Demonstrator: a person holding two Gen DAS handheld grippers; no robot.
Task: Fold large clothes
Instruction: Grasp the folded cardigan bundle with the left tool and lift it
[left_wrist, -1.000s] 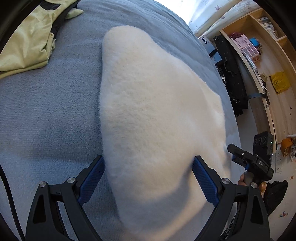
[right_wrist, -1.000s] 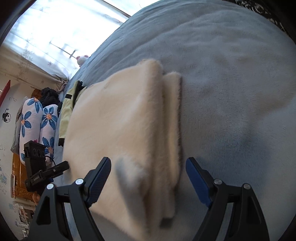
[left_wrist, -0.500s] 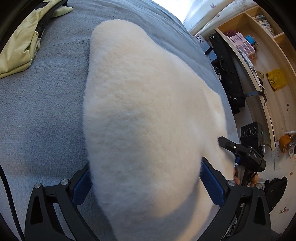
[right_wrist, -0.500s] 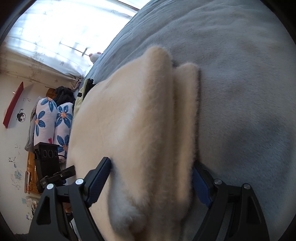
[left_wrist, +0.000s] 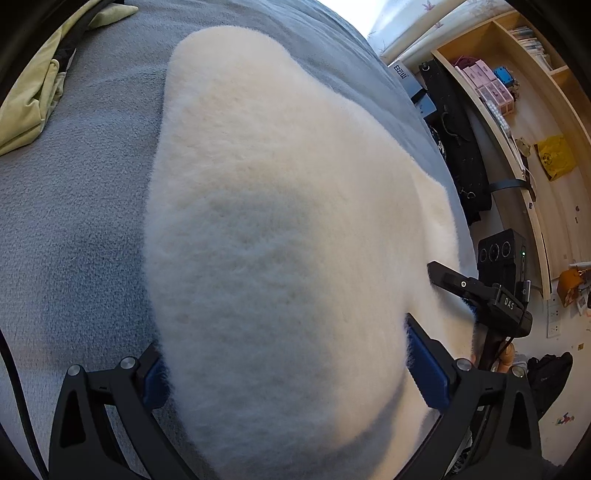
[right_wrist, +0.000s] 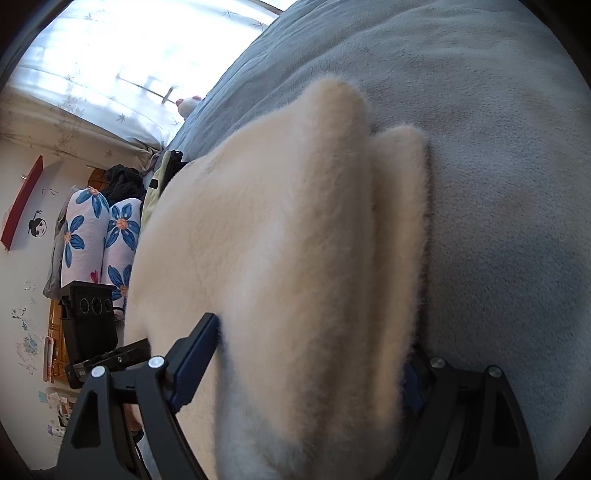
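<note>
Item: one large cream-white fleece garment (left_wrist: 280, 236), deep pile, folded into a thick pad of several layers, lying on the grey-blue bed cover (left_wrist: 74, 221) near the bed's near edge, with open cover beyond it. Appearance: uniform off-white, no visible seams, buttons or print; rounded bulging outline in the left wrist view; in the right wrist view a second, narrower layer shows along the side towards the open cover, its edge set a little in from the top layer. Handling, as judged: soft, limp and springy, probably light for its bulk; the pile looks slippery against itself, so stacked layers may slide or fan out if taken by one layer only. Best taken at the near edge, through the full thickness, both sides at once. Left gripper (left_wrist: 288, 373): fingers apart at full spread, having just been opening, straddling the near end of the pad with the fleece between them; blue pads beside the pile, no squeeze visible. Right gripper (right_wrist: 306, 373): fingers likewise apart, astride the near end on the layered side; the pad towards the open cover is mostly buried under the pile, and the other stands against the fleece without visibly denting it. Each gripper also shows at the edge of the other's view. Also present: a pale yellow-green garment (left_wrist: 33, 99) at the far corner of the bed, well apart; wooden shelves (left_wrist: 517, 92) beside the bed; flower-print bolsters (right_wrist: 96, 240) under a curtained window.
</note>
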